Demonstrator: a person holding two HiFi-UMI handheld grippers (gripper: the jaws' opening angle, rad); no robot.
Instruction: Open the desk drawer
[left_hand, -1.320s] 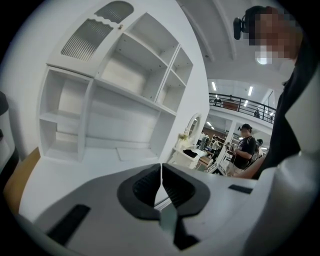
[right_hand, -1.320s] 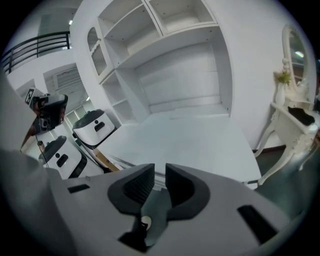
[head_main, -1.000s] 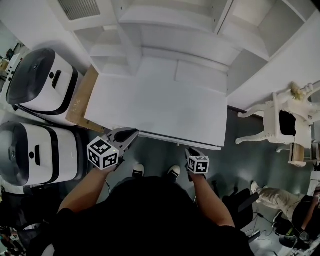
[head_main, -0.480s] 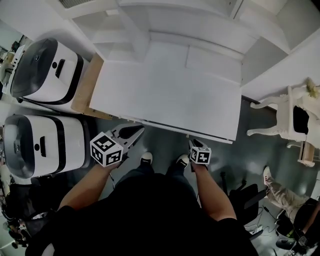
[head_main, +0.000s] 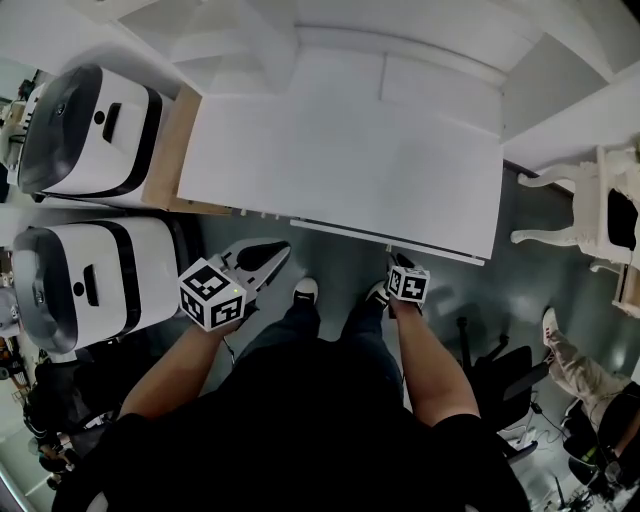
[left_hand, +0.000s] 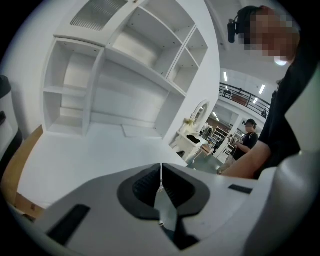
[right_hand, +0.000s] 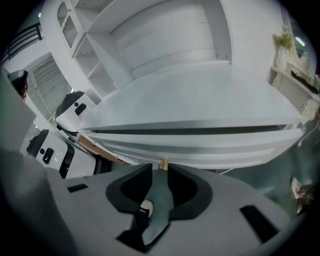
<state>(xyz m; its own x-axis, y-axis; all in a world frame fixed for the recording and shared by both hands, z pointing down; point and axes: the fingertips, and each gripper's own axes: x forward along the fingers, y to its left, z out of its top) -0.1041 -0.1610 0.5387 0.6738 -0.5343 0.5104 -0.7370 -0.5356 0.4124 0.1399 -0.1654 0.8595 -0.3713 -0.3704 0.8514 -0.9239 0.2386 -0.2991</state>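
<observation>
right claw (head_main: 393, 260) clamps drawer knob (right_hand: 162, 164); left claw (head_main: 277, 251) hangs closed beside.

Two white machines with black lids stand on the dark floor (head_main: 340, 262) at the left, one (head_main: 88, 130) beyond the other (head_main: 85, 285). A brown board (head_main: 168, 150) sits just beside the farther machine. At the right stands an ornate white chair (head_main: 590, 215), well apart from a black office chair (head_main: 500, 370). Near the office chair, a seated person's leg (head_main: 578, 365) stretches out in a white shoe.
</observation>
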